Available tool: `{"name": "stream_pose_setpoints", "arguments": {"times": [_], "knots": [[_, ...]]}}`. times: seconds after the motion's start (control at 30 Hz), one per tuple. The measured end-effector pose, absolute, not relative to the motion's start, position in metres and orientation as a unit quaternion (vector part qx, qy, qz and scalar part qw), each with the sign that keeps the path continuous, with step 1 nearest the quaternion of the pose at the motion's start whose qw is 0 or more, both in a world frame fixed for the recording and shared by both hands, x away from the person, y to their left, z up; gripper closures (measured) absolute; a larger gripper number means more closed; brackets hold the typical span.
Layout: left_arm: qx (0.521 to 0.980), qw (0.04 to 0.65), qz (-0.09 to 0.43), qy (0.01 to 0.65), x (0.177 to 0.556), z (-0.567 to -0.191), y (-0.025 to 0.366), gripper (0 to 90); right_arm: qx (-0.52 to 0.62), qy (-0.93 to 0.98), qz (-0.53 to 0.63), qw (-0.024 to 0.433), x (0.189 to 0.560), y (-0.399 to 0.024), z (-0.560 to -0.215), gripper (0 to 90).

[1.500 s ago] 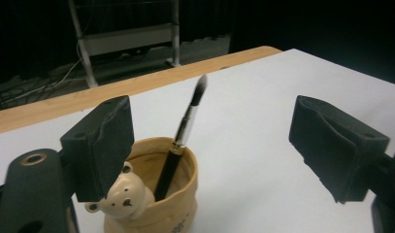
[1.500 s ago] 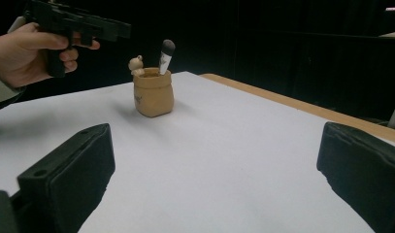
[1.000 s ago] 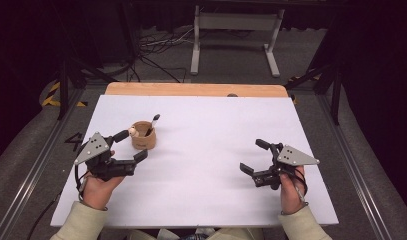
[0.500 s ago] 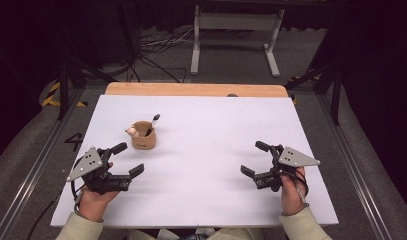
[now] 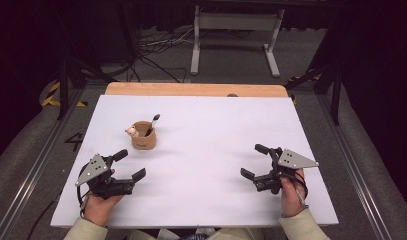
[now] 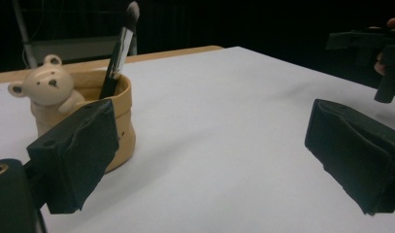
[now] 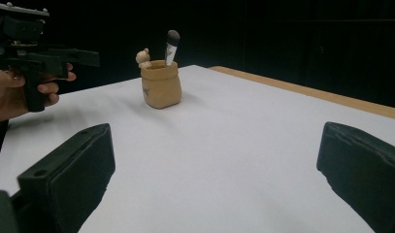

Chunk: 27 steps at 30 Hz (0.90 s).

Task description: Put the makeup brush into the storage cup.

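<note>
Tan pot (image 5: 143, 136) holding brush (image 5: 152, 123), bear figure on rim, both grippers released, empty.

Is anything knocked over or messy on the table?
No, nothing stands out. The bear pot stands upright on the white table, with the brush leaning inside it. Nothing is spilled or broken. The left gripper and right gripper are open and hold nothing.
</note>
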State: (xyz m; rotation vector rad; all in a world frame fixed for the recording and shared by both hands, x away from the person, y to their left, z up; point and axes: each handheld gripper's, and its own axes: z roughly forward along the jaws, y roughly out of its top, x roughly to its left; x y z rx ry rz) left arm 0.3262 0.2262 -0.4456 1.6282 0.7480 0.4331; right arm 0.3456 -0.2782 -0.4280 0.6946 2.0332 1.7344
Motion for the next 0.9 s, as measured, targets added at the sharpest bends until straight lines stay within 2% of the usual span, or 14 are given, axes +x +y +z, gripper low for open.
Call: {"name": "stream_pose_setpoints", "arguments": {"times": [0.27, 0.9], "knots": [[0.707, 0.589, 0.179, 0.348, 0.329, -0.459, 0.226, 4.9, 0.249, 0.725, 0.616, 0.183, 0.345, -0.277, -0.432, 0.6], [0.712, 0.578, 0.200, 0.346, 0.333, -0.466, 0.223, 4.8, 0.253, 0.723, 0.619, 0.172, 0.346, -0.277, -0.439, 0.5]]}}
